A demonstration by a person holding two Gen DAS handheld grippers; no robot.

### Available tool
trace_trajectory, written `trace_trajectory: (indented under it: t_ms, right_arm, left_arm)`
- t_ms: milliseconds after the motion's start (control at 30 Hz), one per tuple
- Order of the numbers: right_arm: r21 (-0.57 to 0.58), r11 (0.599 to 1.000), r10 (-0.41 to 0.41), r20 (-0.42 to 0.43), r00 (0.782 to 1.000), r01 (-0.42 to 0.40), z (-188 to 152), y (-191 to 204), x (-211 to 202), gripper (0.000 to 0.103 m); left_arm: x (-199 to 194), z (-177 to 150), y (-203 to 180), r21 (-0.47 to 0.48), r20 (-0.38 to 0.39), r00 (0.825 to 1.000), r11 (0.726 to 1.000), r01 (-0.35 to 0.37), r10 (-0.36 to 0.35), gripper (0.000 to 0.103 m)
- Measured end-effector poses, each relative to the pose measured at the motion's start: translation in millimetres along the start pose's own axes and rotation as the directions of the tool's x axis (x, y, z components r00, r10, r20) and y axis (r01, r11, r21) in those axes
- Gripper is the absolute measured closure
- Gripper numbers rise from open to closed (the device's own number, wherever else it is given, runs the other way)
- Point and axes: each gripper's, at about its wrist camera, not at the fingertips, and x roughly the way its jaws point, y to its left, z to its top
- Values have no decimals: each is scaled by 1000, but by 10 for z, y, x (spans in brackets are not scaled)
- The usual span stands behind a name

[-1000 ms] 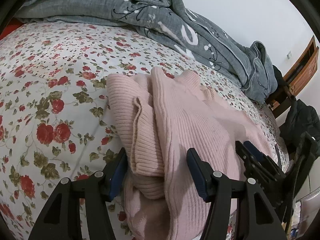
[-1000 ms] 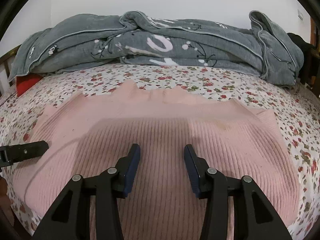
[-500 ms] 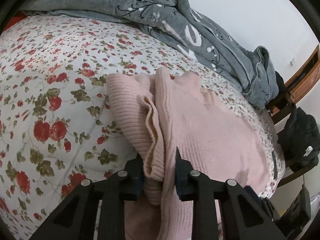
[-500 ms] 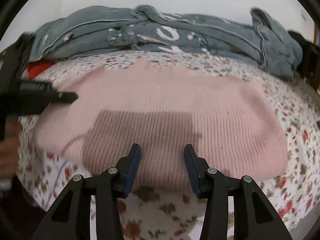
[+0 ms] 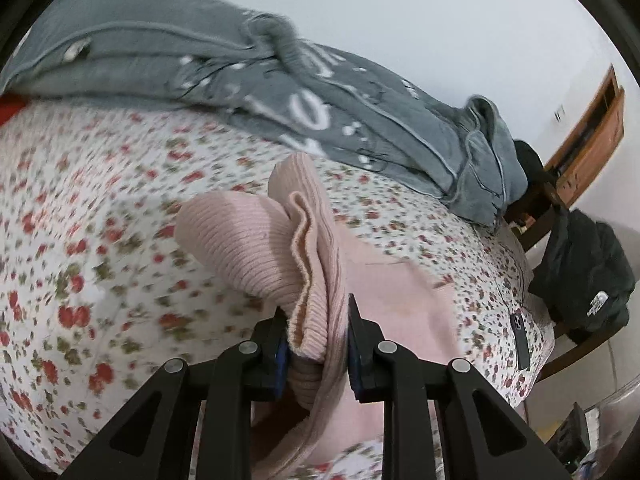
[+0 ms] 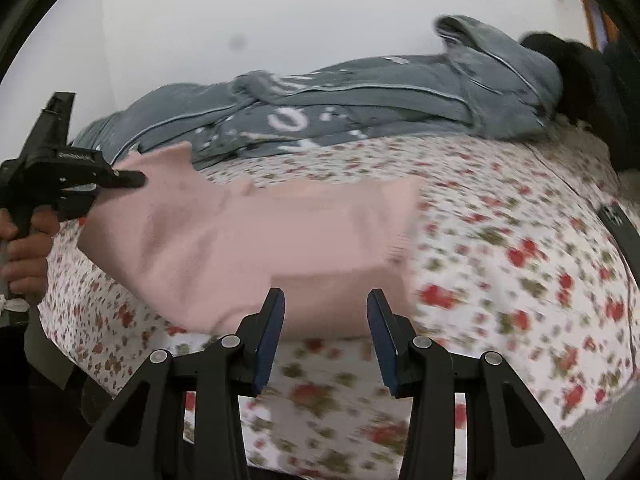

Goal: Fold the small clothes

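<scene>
The left gripper [image 5: 316, 344], open a second ago, is now clamped on the bunched edge of the pink ribbed knit sweater [image 5: 256, 248] and lifts it off the flowered bed sheet [image 5: 80, 208]. The right gripper [image 6: 325, 336] has drawn back, jaws apart and empty, beside the sweater's near edge. Farther back lies the grey quilt [image 5: 200, 56]; I judge that the fold begins.

A white bed sheet printed with red roses and green leaves [image 5: 100, 208] covered the bed. Along the bed's far edge lay a bunched grey quilt with white markings [image 5: 280, 92]. A dark smartphone [image 5: 520, 340] rested near the bed's right edge. Beyond that edge, a black jacket [image 5: 588, 276] hung beside brown wooden furniture [image 5: 592, 136], under a white wall [image 5: 400, 12].
</scene>
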Motion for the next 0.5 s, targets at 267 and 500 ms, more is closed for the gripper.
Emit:
trace_trajectory:
  t_ms: [267, 500]
  right_arm:
    - [60, 997, -44, -1, 999, 44, -79, -726, -293, 60]
    - [107, 991, -85, -21, 996, 87, -232, -1126, -422, 60]
  left_arm:
    - [464, -128, -1108, 110, -45, 999, 994, -2, 7, 81]
    - [1192, -585, -1731, 203, -184, 982, 979, 2, 36, 79]
